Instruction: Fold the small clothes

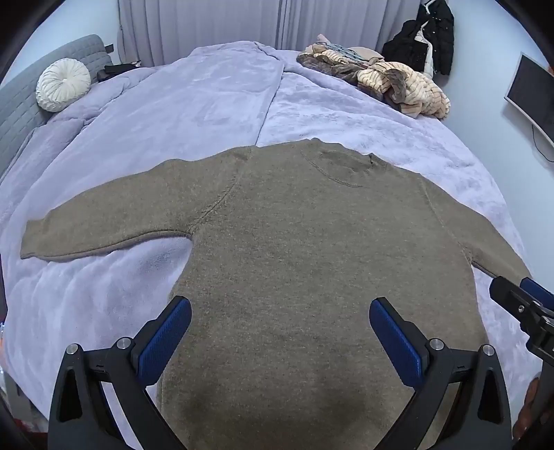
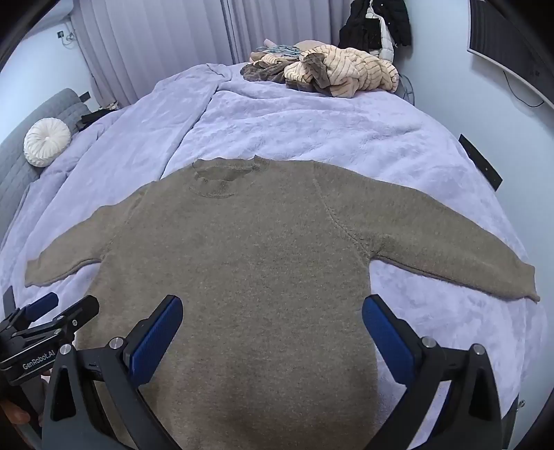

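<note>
The left gripper [image 1: 280,329] hangs above the lower body of a brown sweater [image 1: 294,259], its blue-padded fingers spread wide and holding nothing, one pad over the garment's left edge and the other over its middle. The right gripper [image 2: 272,327] hovers just beside it over the same lower part of the sweater, jaws likewise spread apart and empty, its right pad out over the lilac blanket [image 2: 311,121] past the garment's side edge. The sweater lies flat ahead of both claws, collar pointing away from them, one sleeve stretched out far to the left of the left gripper and the other far to the right of the right gripper. Each claw shows at the edge of the other's view. Well beyond the collar, at the far end of the bed, sits a heap of striped cream and brown clothes [image 2: 332,69]. Far ahead to the left, a round white cushion [image 1: 63,84] leans on a grey headboard [image 1: 20,100]. Dark jackets [image 2: 377,24] hang against the wall behind the heap, and a monitor [image 1: 533,97] is mounted off to the right.
</note>
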A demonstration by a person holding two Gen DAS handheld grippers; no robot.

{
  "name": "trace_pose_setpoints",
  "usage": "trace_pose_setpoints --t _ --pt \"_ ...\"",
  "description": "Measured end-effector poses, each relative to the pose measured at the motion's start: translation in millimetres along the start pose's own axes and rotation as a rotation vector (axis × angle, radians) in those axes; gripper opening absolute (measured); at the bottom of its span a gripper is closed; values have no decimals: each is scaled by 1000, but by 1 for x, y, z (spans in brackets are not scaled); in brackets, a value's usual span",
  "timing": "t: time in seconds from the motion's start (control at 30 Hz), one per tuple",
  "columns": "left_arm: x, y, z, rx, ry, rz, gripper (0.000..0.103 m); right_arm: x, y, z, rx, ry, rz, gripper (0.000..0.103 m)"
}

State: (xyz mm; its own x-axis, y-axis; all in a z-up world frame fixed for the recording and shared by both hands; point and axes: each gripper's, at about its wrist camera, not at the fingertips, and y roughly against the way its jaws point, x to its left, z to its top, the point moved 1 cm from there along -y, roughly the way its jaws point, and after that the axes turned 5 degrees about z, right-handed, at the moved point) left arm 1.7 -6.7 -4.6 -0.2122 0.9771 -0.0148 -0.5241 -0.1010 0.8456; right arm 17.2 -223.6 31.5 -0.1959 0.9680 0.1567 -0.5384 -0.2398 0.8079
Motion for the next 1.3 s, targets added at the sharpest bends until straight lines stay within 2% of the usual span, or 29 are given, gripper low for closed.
trace_pose_setpoints --t 0.1,0.2,0.37,1.3 --pt "-2 5 -1 -12 -26 26 103 0 3 0 4 2 2 103" --pt "-2 5 -3 13 -15 14 103 0 6 -1 3 10 -13 103" --pt "1 6 -8 7 13 40 103 -3 6 1 4 13 -10 103" --pt "3 1 -14 28 26 60 103 -4 -1 -7 12 1 -20 103"
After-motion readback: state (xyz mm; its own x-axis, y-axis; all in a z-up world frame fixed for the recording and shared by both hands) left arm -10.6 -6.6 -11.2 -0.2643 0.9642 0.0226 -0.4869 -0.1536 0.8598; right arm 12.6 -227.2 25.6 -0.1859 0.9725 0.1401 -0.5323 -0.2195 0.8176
